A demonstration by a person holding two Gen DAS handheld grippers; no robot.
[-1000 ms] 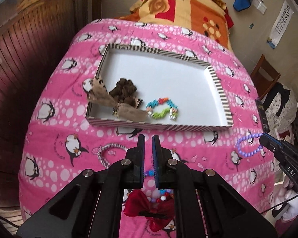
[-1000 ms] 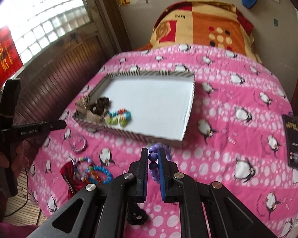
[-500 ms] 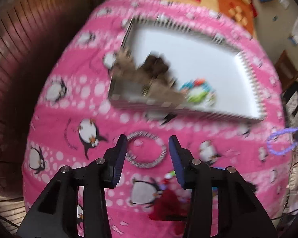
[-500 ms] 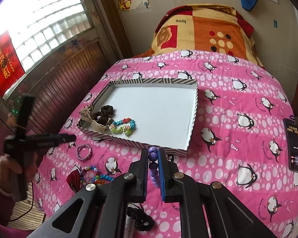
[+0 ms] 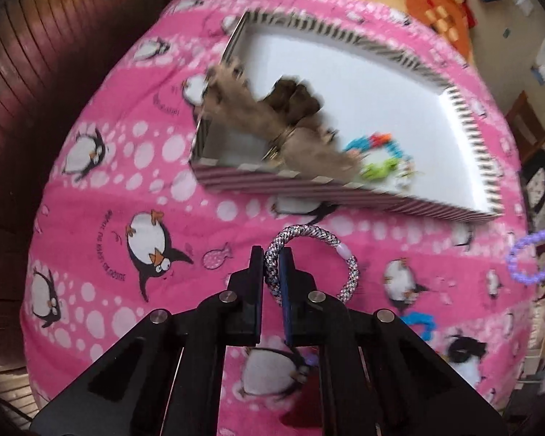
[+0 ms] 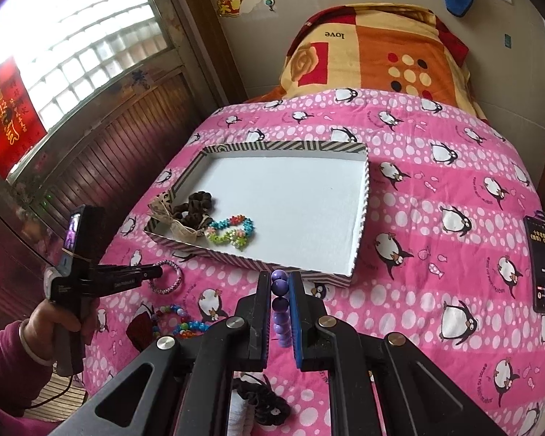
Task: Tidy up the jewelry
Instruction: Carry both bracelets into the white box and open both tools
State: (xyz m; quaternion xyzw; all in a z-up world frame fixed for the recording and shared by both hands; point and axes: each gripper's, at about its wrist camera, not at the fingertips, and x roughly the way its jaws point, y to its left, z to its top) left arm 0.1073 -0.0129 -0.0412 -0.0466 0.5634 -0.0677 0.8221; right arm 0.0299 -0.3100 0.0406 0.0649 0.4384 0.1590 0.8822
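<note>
- My left gripper (image 5: pixel 271 267) has its fingers pinched on the braided bracelet (image 5: pixel 347 259); the loop hangs off to the fingers' right, just above the bed (image 5: pixel 101 196).
- The striped tray (image 5: pixel 345 190) lies straight ahead past the fingertips, long side crosswise, so the left is nearer its front wall.
- My right gripper (image 6: pixel 280 298) has its fingers narrow on the purple bead strand (image 6: pixel 279 285), short of the tray's front right corner.
- The left view is blurred; the grip is probably only on the loop's left arc. The strand's lower end is hidden behind the fingers.
</note>
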